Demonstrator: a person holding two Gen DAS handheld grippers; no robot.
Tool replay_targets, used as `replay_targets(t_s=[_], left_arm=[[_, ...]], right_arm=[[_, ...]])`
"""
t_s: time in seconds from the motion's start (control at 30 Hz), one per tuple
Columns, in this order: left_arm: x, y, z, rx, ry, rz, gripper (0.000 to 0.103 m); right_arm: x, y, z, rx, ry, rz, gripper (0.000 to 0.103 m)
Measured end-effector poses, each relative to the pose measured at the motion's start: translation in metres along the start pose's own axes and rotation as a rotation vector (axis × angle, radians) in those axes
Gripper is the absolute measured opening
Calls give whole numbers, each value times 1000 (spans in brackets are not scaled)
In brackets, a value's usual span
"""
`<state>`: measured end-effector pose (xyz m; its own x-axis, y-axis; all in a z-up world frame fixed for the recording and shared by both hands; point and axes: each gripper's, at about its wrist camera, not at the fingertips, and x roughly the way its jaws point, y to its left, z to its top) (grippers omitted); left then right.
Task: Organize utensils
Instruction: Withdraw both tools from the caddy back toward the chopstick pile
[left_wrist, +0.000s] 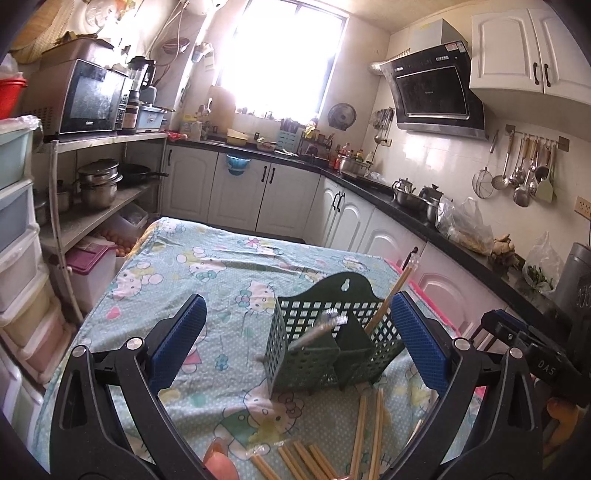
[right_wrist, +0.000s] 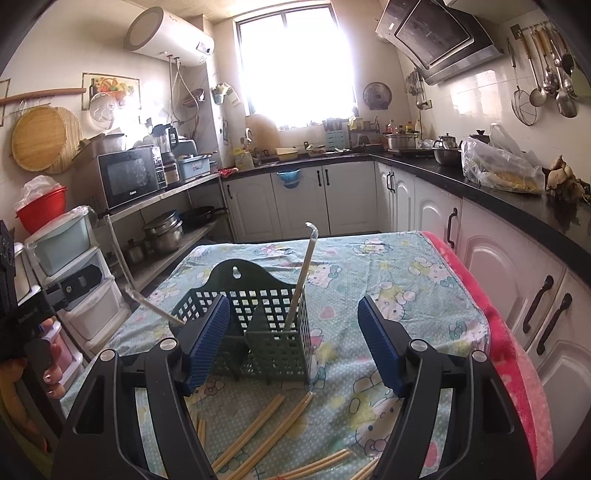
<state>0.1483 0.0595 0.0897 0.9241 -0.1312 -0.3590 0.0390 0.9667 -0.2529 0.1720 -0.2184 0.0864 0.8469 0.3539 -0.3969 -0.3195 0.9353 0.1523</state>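
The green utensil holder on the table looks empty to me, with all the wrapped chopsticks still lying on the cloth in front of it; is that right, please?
Not quite: the green utensil holder is not empty. The right wrist view shows one wrapped pair of chopsticks standing in its right compartment and another pair leaning out at the left. The remaining loose chopsticks do lie on the cloth in front.

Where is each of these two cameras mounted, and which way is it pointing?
Left wrist: sits on the left gripper, looking forward along its open blue fingers at the green basket; the other gripper shows at right.
Right wrist: sits on the right gripper, facing the same basket from its right; a hand shows at left.
Shared: basket, wrapped chopsticks, patterned tablecloth, window.
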Motion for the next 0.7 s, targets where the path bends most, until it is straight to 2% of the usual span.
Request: replay_targets(t_s=[0.7], left_arm=[[-7, 5, -38, 1, 78, 34, 92]], right_arm=[[-12, 9, -28, -20, 53, 28, 69]])
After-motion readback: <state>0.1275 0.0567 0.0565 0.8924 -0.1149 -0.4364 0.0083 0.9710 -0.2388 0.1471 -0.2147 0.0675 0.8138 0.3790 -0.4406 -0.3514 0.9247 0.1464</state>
